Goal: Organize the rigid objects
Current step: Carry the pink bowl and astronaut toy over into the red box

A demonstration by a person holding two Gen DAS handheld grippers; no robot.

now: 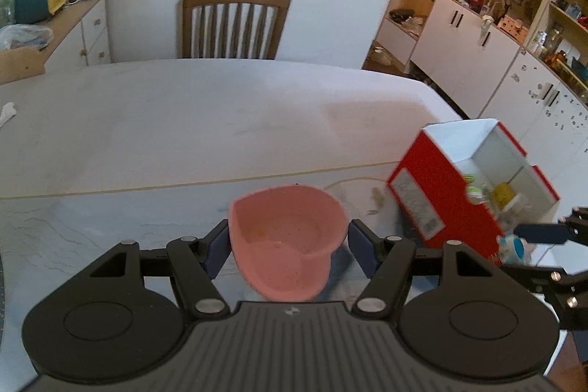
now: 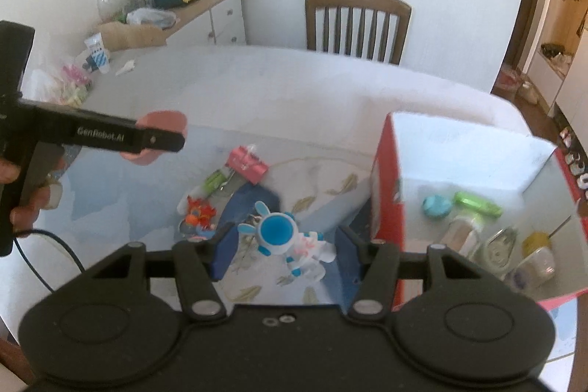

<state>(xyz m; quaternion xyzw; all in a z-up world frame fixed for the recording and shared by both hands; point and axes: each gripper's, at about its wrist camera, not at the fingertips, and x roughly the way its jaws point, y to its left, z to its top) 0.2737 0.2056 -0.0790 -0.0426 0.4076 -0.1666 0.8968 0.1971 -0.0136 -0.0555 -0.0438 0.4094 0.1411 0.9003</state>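
My left gripper [image 1: 286, 243] is shut on a pink heart-shaped bowl [image 1: 286, 237] and holds it above the table; the bowl also shows in the right wrist view [image 2: 161, 136]. My right gripper [image 2: 281, 250] stands wide around a white and blue toy figure [image 2: 284, 241], whose head shows in the left wrist view [image 1: 514, 247]; I cannot tell if the pads touch it. A red box with a white inside [image 1: 441, 186] stands at the right and holds several small items [image 2: 477, 230]. An orange toy [image 2: 198, 214], a green clip [image 2: 215, 180] and a pink clip [image 2: 248, 164] lie on the table.
The table [image 1: 183, 120] has a white cloth. A wooden chair [image 1: 233, 22] stands at its far side. A sideboard with clutter [image 1: 47, 24] is at the back left, cabinets and shelves [image 1: 496, 24] at the right. Bags and a tube [image 2: 81, 72] lie at the table's left.
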